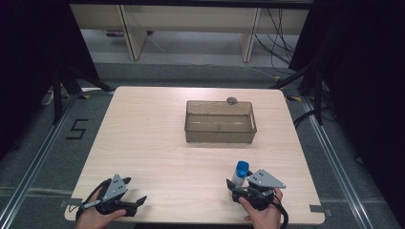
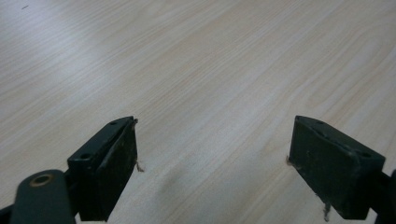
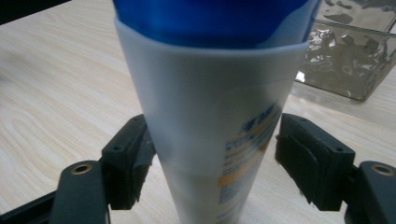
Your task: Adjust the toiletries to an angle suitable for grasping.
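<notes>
A white bottle with a blue cap (image 1: 241,171) stands upright near the table's front right. In the right gripper view this bottle (image 3: 210,116) rises between the two black jaws, and both pads meet its sides, so my right gripper (image 3: 212,163) is shut on it. From the high view, the right gripper (image 1: 239,183) sits just behind the bottle, held by a hand. My left gripper (image 1: 136,191) rests at the front left corner. Its jaws stand wide apart in the left gripper view, where the left gripper (image 2: 212,158) has only bare wood between them.
A clear rectangular plastic bin (image 1: 219,102) stands at the middle back of the light wooden table (image 1: 153,143), and the bin (image 3: 355,60) lies beyond the bottle. A small round grey thing (image 1: 232,100) sits at its far rim. Dark floor surrounds the table.
</notes>
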The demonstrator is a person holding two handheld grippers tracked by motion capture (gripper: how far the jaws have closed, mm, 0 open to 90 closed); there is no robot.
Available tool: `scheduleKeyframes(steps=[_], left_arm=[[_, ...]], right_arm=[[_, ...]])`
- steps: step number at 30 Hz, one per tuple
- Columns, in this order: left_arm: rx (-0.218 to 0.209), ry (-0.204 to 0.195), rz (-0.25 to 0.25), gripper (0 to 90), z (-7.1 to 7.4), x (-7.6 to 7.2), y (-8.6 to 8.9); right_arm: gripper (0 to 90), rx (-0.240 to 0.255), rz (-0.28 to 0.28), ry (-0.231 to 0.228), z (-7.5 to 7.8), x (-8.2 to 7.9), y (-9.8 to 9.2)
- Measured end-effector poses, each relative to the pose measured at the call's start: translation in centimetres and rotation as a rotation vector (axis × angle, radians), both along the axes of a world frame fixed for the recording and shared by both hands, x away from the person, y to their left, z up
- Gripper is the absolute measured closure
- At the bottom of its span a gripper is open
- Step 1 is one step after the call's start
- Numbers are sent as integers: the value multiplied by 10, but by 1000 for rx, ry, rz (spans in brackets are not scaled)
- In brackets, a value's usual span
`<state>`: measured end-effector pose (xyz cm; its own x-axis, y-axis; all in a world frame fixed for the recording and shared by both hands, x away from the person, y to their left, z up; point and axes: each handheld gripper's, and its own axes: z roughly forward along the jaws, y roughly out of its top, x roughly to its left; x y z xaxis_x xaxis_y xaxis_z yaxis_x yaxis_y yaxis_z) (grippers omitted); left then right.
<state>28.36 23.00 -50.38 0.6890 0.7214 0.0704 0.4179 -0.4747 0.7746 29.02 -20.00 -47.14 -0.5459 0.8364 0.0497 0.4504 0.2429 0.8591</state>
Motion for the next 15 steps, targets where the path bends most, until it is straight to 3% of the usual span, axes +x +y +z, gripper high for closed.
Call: scheduleKeyframes(steps=[3, 7, 9, 10, 15], left_arm=[[0, -1, 0, 148, 0, 0, 0], [0, 0, 0, 148, 0, 0, 0], [0, -1, 0, 148, 0, 0, 0], [2, -1, -2, 148, 0, 0, 0], [24, -3, -6, 148, 0, 1, 1]], right_arm=[[331, -20, 6, -24, 0, 1, 0], [382, 17, -31, 16, 0, -3, 2], [388, -14, -5, -35, 1, 1, -1], [391, -14, -22, -18, 1, -1, 0], [479, -16, 4, -42, 1, 1, -2]])
